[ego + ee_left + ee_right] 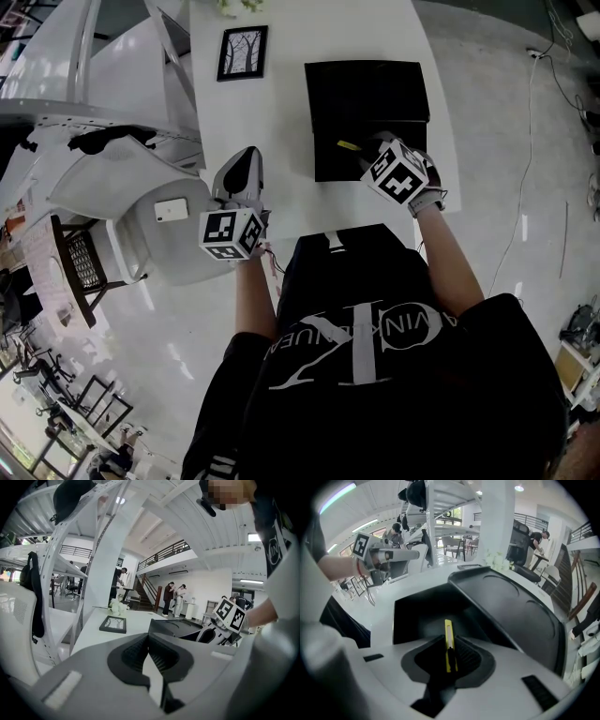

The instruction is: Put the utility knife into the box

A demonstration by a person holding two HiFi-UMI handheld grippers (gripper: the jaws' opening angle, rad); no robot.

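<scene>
The black box [361, 155] lies on the white table [281, 122] with its lid [366, 89] folded back. My right gripper [367, 152] hangs at the box's open cavity [422, 616], shut on the yellow utility knife [349, 145]. In the right gripper view the knife [448, 632] stands on edge between the pads, pointing out over the cavity, and the lid [511, 606] lies to the right. My left gripper [246, 169] hovers by the table's left edge, shut and holding nothing. It also shows in the right gripper view as the left gripper [386, 555].
A framed picture [243, 52] lies on the far left of the table. A white chair [141, 197] with a small white device [171, 210] on it stands to the left of the table. People stand far back in the room [173, 597].
</scene>
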